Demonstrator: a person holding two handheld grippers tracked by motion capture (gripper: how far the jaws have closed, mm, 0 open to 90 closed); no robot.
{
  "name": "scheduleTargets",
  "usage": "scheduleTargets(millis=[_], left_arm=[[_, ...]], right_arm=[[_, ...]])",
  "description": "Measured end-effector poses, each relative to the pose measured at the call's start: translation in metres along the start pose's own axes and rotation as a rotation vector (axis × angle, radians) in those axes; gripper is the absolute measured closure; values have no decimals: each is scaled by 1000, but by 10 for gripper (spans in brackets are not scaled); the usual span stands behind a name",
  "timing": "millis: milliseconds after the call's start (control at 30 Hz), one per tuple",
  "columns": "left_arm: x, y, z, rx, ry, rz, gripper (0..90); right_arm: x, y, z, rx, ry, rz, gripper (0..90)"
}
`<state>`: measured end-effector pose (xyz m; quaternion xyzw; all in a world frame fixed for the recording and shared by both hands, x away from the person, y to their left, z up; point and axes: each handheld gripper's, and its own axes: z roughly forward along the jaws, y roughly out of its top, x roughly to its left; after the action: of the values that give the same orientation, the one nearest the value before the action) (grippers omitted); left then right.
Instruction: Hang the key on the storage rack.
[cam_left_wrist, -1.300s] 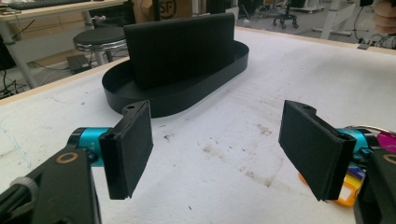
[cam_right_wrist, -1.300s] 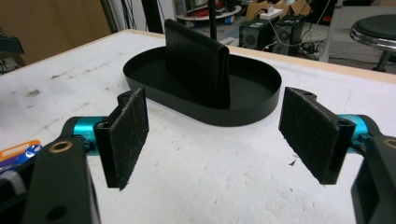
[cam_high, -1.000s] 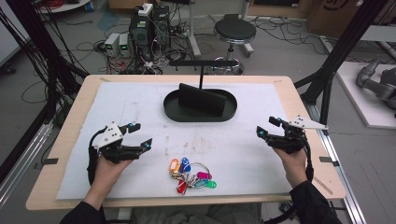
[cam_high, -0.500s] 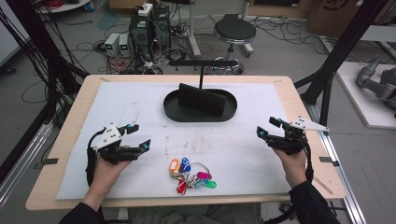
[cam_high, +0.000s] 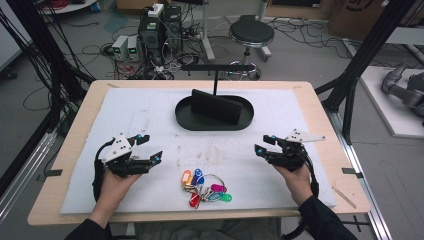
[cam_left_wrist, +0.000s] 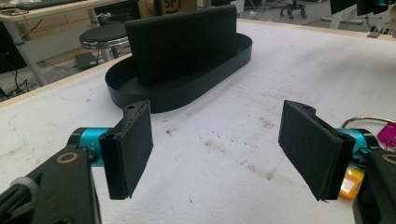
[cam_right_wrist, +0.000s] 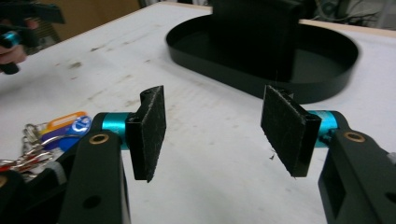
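Both grippers, left (cam_high: 149, 148) and right (cam_high: 266, 145), jaws spread, nothing held. Keys (cam_high: 204, 187) lie on the stained white mat (cam_high: 150, 107) between them. Black tray (cam_high: 214, 111) farther back. Stool (cam_high: 251, 34), cables on the floor.

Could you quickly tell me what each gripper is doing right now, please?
Left gripper: open, holding nothing.
Right gripper: open, holding nothing.

Overhead cam; tong cams toward tray (cam_high: 214, 124)
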<state>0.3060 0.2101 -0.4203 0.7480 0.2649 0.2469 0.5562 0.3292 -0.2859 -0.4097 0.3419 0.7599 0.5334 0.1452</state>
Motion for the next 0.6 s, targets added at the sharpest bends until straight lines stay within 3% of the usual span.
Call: scheduleTargets(millis=[367, 600], left_arm=[[-2, -2, 2, 15, -8, 2, 262], [-4, -2, 2, 17, -9, 1, 262]], right_arm=[[24, -2, 24, 75, 95, -45, 470], [42, -7, 47, 166, 168, -87, 504]])
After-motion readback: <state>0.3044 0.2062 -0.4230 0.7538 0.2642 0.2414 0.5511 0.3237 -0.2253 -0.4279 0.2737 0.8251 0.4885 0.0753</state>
